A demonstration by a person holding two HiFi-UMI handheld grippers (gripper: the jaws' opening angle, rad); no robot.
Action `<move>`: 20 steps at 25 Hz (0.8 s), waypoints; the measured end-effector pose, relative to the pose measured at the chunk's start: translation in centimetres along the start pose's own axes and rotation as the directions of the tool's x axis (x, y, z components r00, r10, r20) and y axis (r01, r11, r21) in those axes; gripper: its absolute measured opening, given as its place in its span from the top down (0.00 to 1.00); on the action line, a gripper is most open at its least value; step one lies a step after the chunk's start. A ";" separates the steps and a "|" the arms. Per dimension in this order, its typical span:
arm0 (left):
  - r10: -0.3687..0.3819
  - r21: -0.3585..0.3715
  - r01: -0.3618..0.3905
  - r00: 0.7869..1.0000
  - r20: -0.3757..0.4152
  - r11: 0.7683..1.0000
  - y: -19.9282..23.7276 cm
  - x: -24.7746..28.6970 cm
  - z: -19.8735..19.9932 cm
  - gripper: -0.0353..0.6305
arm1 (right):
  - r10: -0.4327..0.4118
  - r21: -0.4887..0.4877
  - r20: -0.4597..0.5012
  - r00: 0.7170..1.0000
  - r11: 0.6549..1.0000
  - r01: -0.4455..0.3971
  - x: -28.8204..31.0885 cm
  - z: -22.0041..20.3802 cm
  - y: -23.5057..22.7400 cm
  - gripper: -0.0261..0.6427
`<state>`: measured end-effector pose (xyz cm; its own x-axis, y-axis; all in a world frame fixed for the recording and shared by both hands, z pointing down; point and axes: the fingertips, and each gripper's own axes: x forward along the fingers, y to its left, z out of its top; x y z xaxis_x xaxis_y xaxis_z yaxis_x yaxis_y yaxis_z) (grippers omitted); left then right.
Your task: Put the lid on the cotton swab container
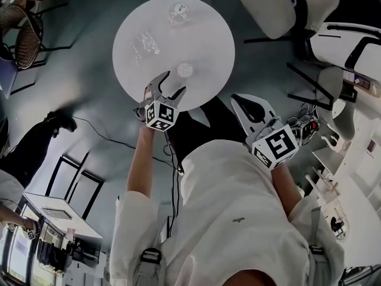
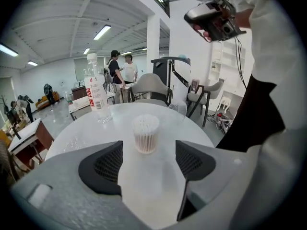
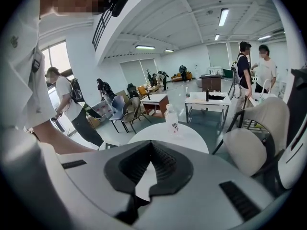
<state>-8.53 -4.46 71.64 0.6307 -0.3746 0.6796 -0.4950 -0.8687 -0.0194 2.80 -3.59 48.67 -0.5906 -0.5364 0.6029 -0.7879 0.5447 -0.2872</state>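
Note:
The cotton swab container stands uncovered near the front of the round white table, packed with white swabs. In the left gripper view the container is upright just beyond the jaws, centred between them on the table. My left gripper is open over the table's near edge, with nothing between its pads. My right gripper is shut and empty, held off the table to the right, above the person's lap. I cannot make out a lid for certain.
A clear water bottle stands at the table's far side. A clear crinkled plastic item lies left of centre. Chairs ring the table. Cables lie on the floor at right. People stand in the background.

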 end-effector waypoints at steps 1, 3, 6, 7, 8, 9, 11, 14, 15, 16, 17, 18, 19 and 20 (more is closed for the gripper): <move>0.000 0.015 0.000 1.000 0.002 1.000 0.2 0.4 0.0 0.44 | -0.011 0.007 -0.003 1.000 1.000 0.011 0.1 -0.1 -0.2 0.95; -0.003 0.032 0.002 1.000 0.016 0.999 0.6 1.1 0.0 0.42 | -0.020 0.020 -0.006 1.000 1.000 0.020 0.3 -0.2 -0.2 0.95; -0.021 0.032 0.019 0.998 0.061 0.999 1.3 1.7 0.6 0.42 | -0.024 0.039 -0.006 1.000 0.999 0.024 0.9 -0.3 -0.1 0.95; -0.032 0.030 0.029 0.997 0.073 0.999 1.5 2.0 0.7 0.42 | -0.031 0.050 -0.007 0.999 0.998 0.032 1.0 -0.4 -0.1 0.95; -0.044 0.030 0.041 0.996 0.079 0.999 1.6 2.2 0.7 0.42 | -0.038 0.058 -0.010 0.999 0.998 0.038 1.2 -0.5 -0.1 0.95; -0.057 0.034 0.055 0.995 0.080 0.998 1.7 2.5 0.7 0.42 | -0.041 0.061 -0.012 0.999 0.997 0.042 1.4 -0.5 -0.1 0.95; -0.084 0.051 0.081 0.994 0.073 0.995 1.6 3.0 0.5 0.42 | -0.050 0.067 -0.018 0.999 0.996 0.051 1.7 -0.6 -0.1 0.95; -0.113 0.084 0.108 0.992 0.058 0.991 1.5 3.6 0.3 0.42 | -0.070 0.091 -0.020 0.997 0.993 0.072 1.9 -0.6 -0.2 0.95; -0.120 0.095 0.114 0.991 0.058 0.989 1.5 3.8 0.3 0.42 | -0.074 0.096 -0.021 0.997 0.992 0.076 1.9 -0.6 -0.2 0.95; -0.127 0.108 0.121 0.990 0.059 0.987 1.4 3.9 0.4 0.42 | -0.077 0.099 -0.023 0.997 0.992 0.079 2.1 -0.7 -0.2 0.95; -0.134 0.121 0.127 0.989 0.060 0.985 1.3 4.1 0.5 0.42 | -0.079 0.102 -0.024 0.997 0.991 0.081 2.2 -0.8 -0.2 0.95; -0.140 0.132 0.131 0.988 0.060 0.983 1.2 4.2 0.5 0.42 | -0.082 0.105 -0.026 0.996 0.991 0.084 2.3 -0.8 -0.2 0.95; -0.144 0.138 0.135 0.988 0.062 0.981 1.2 4.3 0.6 0.42 | -0.085 0.108 -0.027 0.996 0.990 0.088 2.4 -0.8 -0.2 0.95; -0.148 0.141 0.138 0.987 0.064 0.980 1.2 4.5 0.6 0.42 | -0.087 0.110 -0.028 0.996 0.990 0.090 2.5 -0.8 -0.2 0.95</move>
<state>-5.92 -7.35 74.19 0.7340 -0.2616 0.6267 -0.3137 -0.9491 -0.0288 1.60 -4.51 50.81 -0.5144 -0.5639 0.6460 -0.8522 0.4203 -0.3117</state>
